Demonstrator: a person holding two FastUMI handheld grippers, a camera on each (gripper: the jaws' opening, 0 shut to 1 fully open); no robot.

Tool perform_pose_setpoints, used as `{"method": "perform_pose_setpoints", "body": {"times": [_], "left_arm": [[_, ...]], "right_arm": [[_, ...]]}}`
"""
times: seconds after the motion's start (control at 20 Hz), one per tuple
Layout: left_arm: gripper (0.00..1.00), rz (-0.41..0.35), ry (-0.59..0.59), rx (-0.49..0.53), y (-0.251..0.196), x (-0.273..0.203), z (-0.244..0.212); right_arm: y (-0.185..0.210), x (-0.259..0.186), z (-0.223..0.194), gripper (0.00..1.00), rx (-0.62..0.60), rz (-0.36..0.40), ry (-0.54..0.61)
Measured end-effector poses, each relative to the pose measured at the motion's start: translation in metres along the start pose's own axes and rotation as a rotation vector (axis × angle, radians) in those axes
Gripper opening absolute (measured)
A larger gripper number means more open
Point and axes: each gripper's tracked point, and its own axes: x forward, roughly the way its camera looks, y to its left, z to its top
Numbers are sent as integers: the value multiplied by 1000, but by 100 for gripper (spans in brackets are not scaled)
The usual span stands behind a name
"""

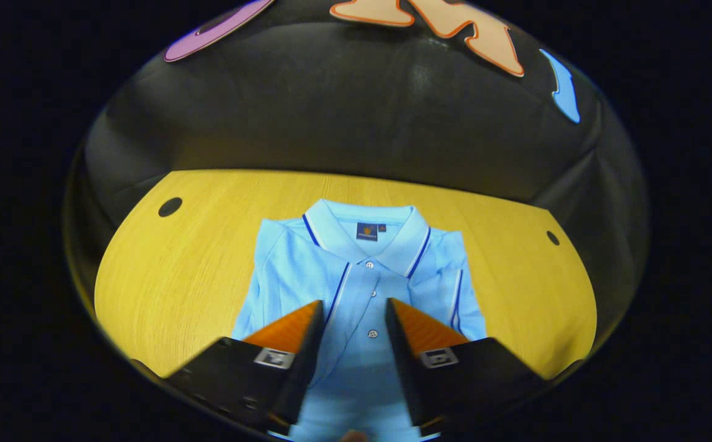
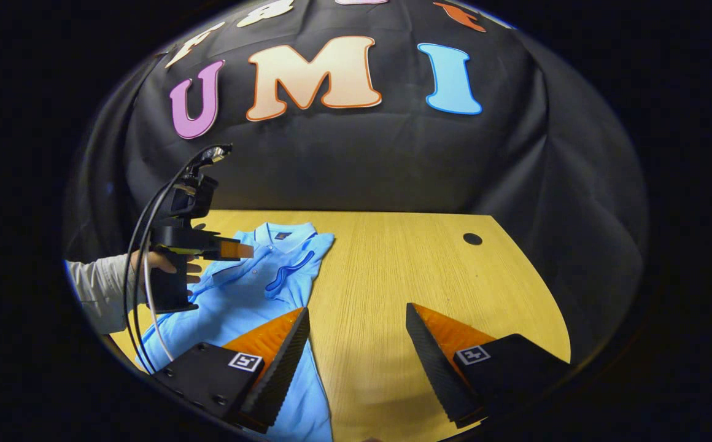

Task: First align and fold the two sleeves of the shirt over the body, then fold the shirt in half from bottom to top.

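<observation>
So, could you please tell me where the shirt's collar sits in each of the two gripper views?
Left gripper view: collar at centre, above the left gripper.
Right gripper view: collar left of centre, at the shirt's far end.
Shared landmark: the wooden table.

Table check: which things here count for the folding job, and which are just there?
For the job:
- light blue polo shirt, flat on the table, sleeves folded in
- left gripper, open above the shirt
- right gripper, open over bare wood beside the shirt

Just there:
- wooden table with round cable holes
- cables hanging from the left gripper
</observation>
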Motion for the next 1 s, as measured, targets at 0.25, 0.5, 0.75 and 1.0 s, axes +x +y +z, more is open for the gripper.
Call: {"method": "perform_pose_setpoints", "body": {"times": [0.25, 0.5, 0.75, 1.0], "left_arm": [[82, 29, -140, 9, 16, -78, 23], [82, 36, -193, 29, 51, -150, 10], [82, 0, -212, 70, 77, -215, -27], [82, -6, -179, 89, 99, -267, -81]], "right_arm": [[11, -3, 14, 98, 3, 71, -48], [28, -26, 19, 98, 1, 62, -94], [51, -64, 6, 98, -3, 42, -108], [81, -100, -27, 98, -9, 53, -82]]}}
